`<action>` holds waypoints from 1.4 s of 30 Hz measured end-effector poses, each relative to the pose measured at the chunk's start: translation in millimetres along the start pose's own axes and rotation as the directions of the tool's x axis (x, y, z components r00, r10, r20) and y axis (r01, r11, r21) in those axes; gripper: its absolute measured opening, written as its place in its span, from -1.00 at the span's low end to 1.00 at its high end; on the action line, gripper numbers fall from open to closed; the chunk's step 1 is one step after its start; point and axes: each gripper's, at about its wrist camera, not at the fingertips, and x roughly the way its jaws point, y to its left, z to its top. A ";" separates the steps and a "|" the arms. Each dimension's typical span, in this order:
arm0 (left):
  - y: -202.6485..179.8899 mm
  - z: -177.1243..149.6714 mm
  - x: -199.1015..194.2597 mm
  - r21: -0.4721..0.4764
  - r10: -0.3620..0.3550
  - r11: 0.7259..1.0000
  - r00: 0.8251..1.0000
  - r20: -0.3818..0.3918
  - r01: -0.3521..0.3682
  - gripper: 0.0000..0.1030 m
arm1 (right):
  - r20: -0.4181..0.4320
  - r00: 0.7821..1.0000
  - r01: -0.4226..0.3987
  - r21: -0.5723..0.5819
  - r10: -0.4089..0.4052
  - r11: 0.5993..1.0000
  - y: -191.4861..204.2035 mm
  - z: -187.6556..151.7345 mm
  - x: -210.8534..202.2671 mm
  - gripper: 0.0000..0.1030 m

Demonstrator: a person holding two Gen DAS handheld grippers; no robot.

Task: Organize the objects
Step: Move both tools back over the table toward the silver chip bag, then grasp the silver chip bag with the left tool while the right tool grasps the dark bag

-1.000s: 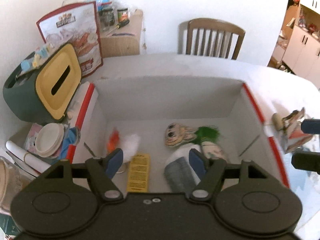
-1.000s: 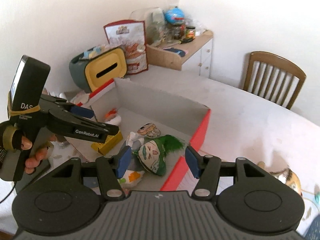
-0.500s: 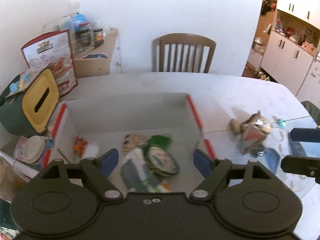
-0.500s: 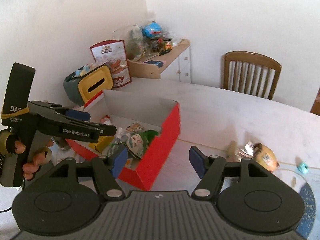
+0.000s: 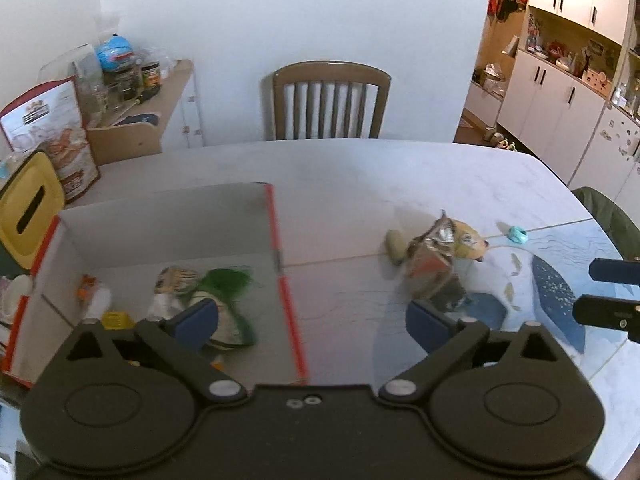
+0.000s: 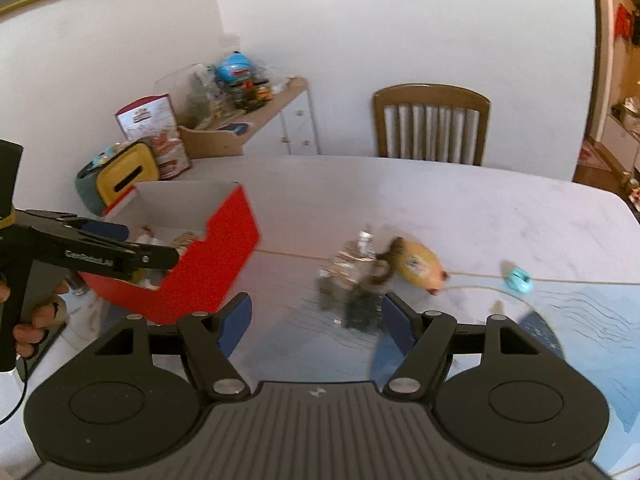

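Observation:
A red box [image 5: 280,264] [image 6: 216,256] with a white inside stands on the table and holds a green-haired doll head [image 5: 224,292], a yellow packet [image 5: 118,320] and other small items. Right of the box lies a crumpled foil wrapper [image 5: 436,268] [image 6: 352,272] against a yellow plush toy [image 5: 468,242] [image 6: 416,264]. A small teal object [image 5: 516,235] [image 6: 518,279] sits farther right. My left gripper [image 5: 312,320] is open above the box's right wall. My right gripper [image 6: 316,318] is open, just short of the wrapper. The left gripper [image 6: 152,258] also shows in the right wrist view, over the box.
A yellow and green tissue box [image 5: 28,208] and a red snack bag [image 5: 52,136] stand left of the box. A wooden chair [image 5: 330,104] is at the table's far side. A shelf with jars [image 5: 136,100] lines the wall. A blue placemat [image 5: 556,292] covers the table's right end.
Both grippers have swung right, away from the box's inside toward the wrapper and plush toy. The box has shifted left in both views. Both stay open.

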 end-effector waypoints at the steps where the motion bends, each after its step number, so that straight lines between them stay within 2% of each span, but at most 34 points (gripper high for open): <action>1: -4.8 -0.6 0.9 -0.001 -0.005 1.000 1.000 -0.002 0.005 0.97 | -0.002 1.000 0.009 -0.001 -0.009 1.000 -7.5 -2.7 -0.9 0.39; 11: -56.4 11.6 29.2 -0.020 -0.007 1.000 1.000 -0.027 0.007 0.99 | -0.046 0.998 0.033 -0.010 -0.033 0.999 -61.3 -23.4 8.3 0.39; 17: -83.1 20.9 51.2 -0.008 -0.008 1.000 0.999 -0.040 0.008 0.99 | -0.078 0.997 0.002 0.001 -0.001 1.000 -81.7 -32.1 23.8 0.39; 27: -114.3 31.5 94.4 0.034 0.009 0.999 0.997 -0.075 -0.007 0.99 | -0.104 0.993 -0.061 -0.065 0.054 0.996 -86.9 -31.2 67.0 0.39; 37: -118.9 35.8 132.6 0.004 0.014 1.000 0.990 -0.138 -0.013 0.98 | -0.110 0.991 -0.089 -0.078 0.080 0.993 -85.2 -36.6 121.1 0.38; 42: -121.2 33.3 146.4 0.008 0.015 1.000 0.988 -0.156 -0.014 0.95 | -0.113 0.991 -0.090 -0.132 0.076 0.987 -72.3 -38.8 141.1 0.38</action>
